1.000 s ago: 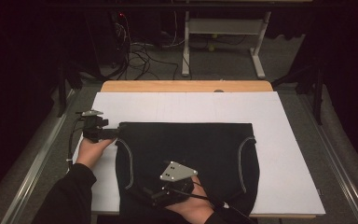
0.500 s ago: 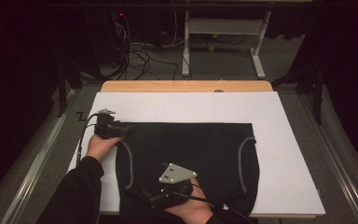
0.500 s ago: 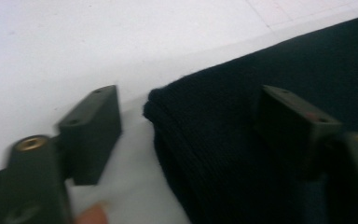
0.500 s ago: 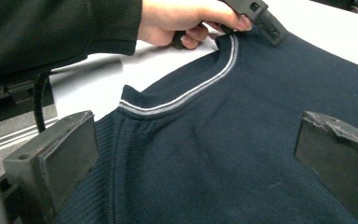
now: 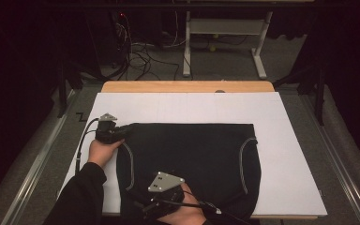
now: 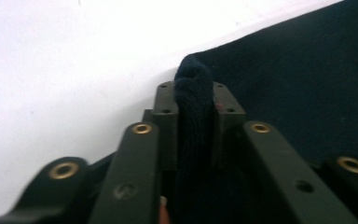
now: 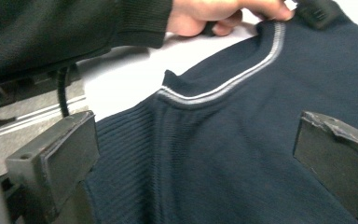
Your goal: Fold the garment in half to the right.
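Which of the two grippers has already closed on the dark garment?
The left gripper: its jaws have just closed, pinching a fold of the garment. The right gripper stands open over the cloth.

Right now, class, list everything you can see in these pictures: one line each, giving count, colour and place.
Garment: one, dark navy knit with pale trim, flat on the white sheet.
White sheet: one, covering the table.
Wooden table edge: one, tan, at the far side.
Cables: several, dark, on the floor beyond.
Metal frame: one, pale grey, on the floor behind.
Left claw: one, black, just closing, pinching the garment's far left corner.
Right claw: one, black, jaws open over the near hem.
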`<state>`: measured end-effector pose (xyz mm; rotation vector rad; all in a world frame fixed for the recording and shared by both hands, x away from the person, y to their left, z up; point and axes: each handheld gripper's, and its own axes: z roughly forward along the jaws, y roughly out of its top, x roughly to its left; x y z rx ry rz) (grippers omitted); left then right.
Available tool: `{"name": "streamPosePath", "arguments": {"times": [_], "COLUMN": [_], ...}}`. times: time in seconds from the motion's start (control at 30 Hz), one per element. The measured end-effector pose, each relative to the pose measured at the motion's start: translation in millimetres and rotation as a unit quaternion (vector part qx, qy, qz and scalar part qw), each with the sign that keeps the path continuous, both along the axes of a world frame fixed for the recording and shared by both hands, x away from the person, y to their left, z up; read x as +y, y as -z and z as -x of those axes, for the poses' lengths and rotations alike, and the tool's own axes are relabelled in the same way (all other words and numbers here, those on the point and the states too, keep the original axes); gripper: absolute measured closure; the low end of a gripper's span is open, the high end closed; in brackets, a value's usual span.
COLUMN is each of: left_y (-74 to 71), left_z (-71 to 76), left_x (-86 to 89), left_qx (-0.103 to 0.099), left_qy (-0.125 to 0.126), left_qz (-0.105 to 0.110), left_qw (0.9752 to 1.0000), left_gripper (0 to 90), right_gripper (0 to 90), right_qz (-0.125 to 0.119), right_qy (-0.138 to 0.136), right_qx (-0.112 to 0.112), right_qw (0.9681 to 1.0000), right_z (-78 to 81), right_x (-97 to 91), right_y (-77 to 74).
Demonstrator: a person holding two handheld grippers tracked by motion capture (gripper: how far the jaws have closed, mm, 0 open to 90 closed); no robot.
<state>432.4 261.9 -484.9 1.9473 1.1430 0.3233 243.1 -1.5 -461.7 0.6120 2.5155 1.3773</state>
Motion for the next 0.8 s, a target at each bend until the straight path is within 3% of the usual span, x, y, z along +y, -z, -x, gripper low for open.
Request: {"name": "streamPosePath", "arguments": {"times": [0.13, 0.27, 0.53, 0.7, 0.8], "left_y": [0.0, 0.2, 0.5, 0.5, 0.7], "left_z": [6.7, 8.2, 8.3, 8.7, 8.0], "left_x": [4.0, 4.8, 5.7, 5.9, 6.3], "left_qx": [-0.023, -0.024, -0.021, -0.021, -0.017], "left_qy": [-0.009, -0.005, -0.002, -0.002, -0.009], "left_qz": [0.023, 0.029, 0.035, 0.037, 0.038], "left_qw": [0.9994, 0.9993, 0.9992, 0.9991, 0.9991], "left_gripper": [74.6, 74.4, 74.2, 74.2, 73.7], "right_gripper": [3.3, 5.8, 11.1, 9.3, 6.3], "right_qz": [0.010, 0.022, 0.071, 0.099, 0.124], "right_qy": [-0.007, -0.009, -0.014, -0.012, -0.007], "right_qx": [0.009, 0.020, 0.034, 0.030, 0.038], "right_qw": [0.9999, 0.9995, 0.9968, 0.9946, 0.9915], "right_z": [1.5, 4.2, 4.2, 3.2, 2.0], "right_x": [12.8, 24.8, 51.4, 67.1, 73.8], "right_y": [2.1, 3.7, 10.4, 14.4, 18.3]}}
